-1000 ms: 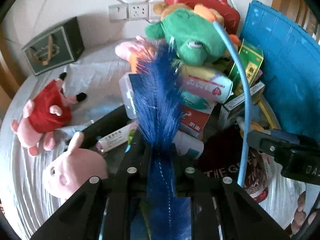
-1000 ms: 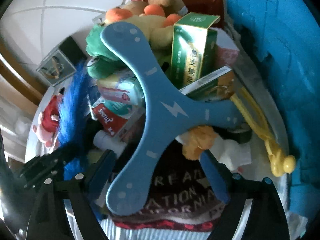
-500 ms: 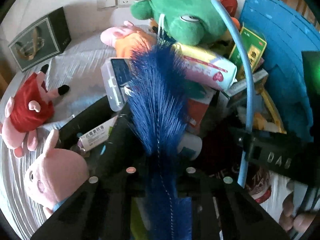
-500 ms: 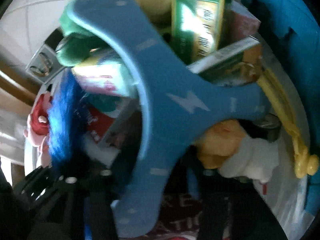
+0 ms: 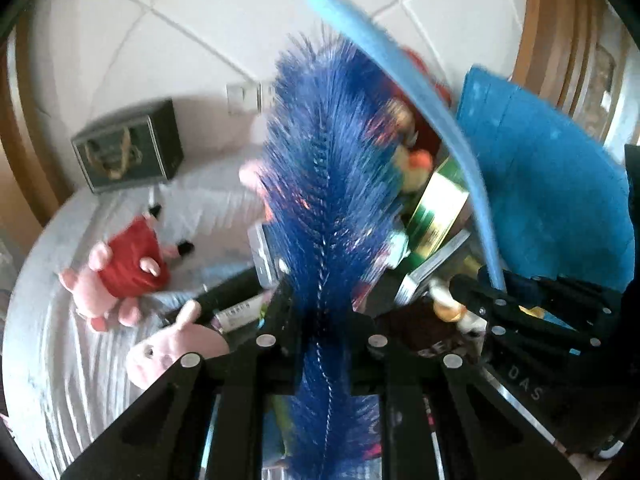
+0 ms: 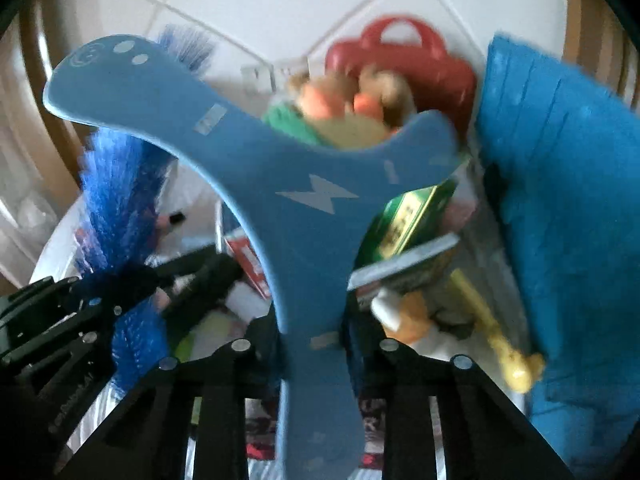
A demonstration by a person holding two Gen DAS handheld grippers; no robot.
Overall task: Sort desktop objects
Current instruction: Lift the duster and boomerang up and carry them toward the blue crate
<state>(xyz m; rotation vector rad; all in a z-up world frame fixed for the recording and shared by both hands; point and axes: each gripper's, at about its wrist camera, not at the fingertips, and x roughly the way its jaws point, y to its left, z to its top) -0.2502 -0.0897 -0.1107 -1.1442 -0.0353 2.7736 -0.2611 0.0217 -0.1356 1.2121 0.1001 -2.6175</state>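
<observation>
We are holding a blue feather [image 5: 328, 208] in the left tool [image 5: 322, 344], whose jaws are standing pinched tight on its quill. Its long axis is running up the middle of the left view, tip pointing at the upper centre, toward the tiled wall [image 5: 200, 32]. The right tool [image 6: 312, 350] is closing its jaws on the stem of a blue boomerang [image 6: 304, 216]; the stem is sitting between the fingers, one arm reaching to the upper left of the right view, the other to the right of centre.

Room for moving is lying mostly at the left of the left view, where the white counter [image 5: 60, 360] is carrying only two pink pig toys [image 5: 120, 280] and a dark box [image 5: 128, 148] near the wall. The right side is being closed off by a blue basket [image 5: 560, 192]. Between it and the feather a pile is crowding in: green cartons [image 6: 408, 220], plush toys [image 6: 352, 100], a red case [image 6: 404, 60]. A yellow toy [image 6: 508, 356] is lying along the basket's foot, lower right.
</observation>
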